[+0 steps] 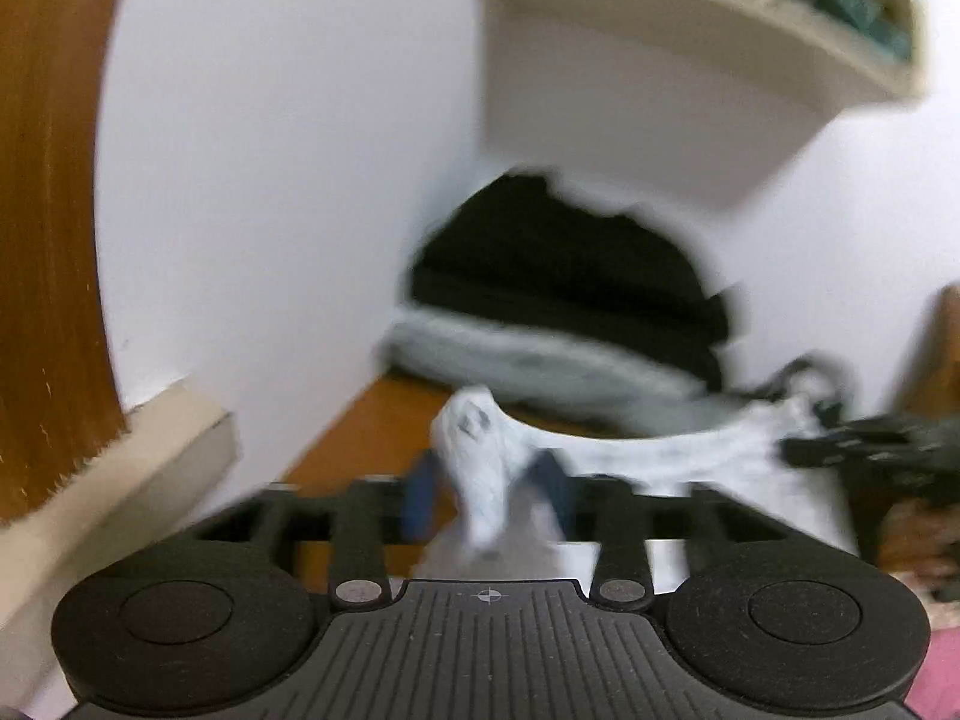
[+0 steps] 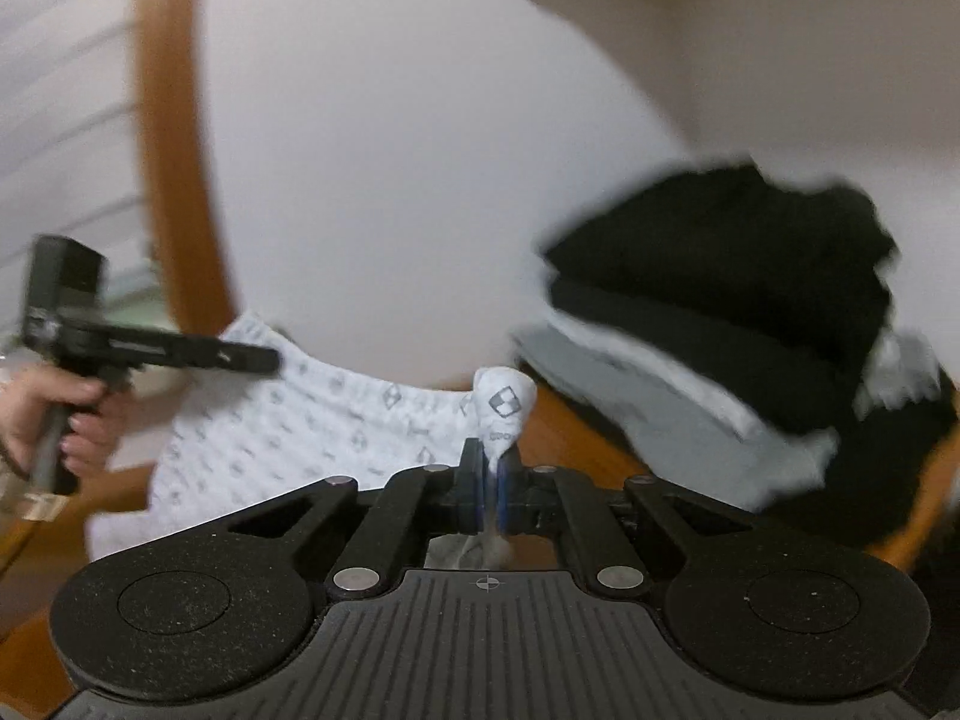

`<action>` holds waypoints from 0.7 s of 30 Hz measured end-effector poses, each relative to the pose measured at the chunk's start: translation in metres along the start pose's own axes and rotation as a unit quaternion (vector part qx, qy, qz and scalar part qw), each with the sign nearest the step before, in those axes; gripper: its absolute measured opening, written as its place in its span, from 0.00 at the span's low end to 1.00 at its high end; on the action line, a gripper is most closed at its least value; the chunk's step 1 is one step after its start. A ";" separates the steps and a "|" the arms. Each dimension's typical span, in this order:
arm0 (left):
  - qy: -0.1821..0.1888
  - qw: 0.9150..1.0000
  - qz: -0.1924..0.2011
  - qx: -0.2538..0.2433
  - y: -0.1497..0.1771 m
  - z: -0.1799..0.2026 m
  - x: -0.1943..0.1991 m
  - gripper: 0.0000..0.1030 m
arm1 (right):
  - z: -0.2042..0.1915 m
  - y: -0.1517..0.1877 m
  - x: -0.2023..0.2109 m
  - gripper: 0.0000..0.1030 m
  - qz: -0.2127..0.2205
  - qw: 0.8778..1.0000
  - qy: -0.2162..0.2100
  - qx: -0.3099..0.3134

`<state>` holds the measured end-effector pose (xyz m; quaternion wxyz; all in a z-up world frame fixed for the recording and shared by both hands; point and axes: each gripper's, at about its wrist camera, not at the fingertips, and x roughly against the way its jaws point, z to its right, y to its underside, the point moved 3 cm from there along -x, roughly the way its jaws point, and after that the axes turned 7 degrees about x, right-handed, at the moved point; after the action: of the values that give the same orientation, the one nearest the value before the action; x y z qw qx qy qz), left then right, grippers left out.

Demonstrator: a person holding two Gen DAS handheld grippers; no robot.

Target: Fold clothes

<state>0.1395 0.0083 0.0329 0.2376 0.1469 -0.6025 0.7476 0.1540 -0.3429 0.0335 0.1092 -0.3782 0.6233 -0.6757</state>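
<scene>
A white cloth [image 1: 648,456] with a grey printed pattern hangs stretched between both grippers above the wooden table [image 1: 372,426]. In the left wrist view a bunched corner of it stands between the blue pads of my left gripper [image 1: 486,495]. The jaws are apart, and a gap shows beside the left pad. The picture is blurred. My right gripper [image 2: 495,474] is shut on another bunched corner of the cloth [image 2: 300,414]. The left gripper [image 2: 270,360], held by a hand [image 2: 60,414], lies against the cloth's far corner. The right gripper [image 1: 798,450] shows dark at the cloth's right end.
A pile of black and grey clothes [image 1: 570,276] [image 2: 720,300] lies on the table against the white wall behind the cloth. A cream shelf [image 1: 660,60] juts out above it. A wooden frame [image 1: 48,240] stands at the left.
</scene>
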 end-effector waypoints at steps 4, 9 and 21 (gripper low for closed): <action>-0.056 0.998 -0.034 0.009 0.016 -0.015 -0.014 0.57 | 0.004 0.014 -0.012 0.38 -0.042 0.999 0.028 0.007; -0.043 0.997 -0.055 0.007 0.041 -0.031 0.006 0.65 | -0.011 0.026 -0.005 0.59 -0.065 0.998 -0.017 -0.001; -0.006 0.996 -0.077 0.044 0.047 -0.038 -0.018 0.55 | 0.010 0.030 -0.044 0.53 -0.071 0.993 -0.045 -0.086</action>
<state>0.1325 0.0345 -0.0245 0.2839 0.2074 -0.5577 0.7519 0.1807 -0.3289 -0.0115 0.0557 -0.4594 0.6454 -0.6077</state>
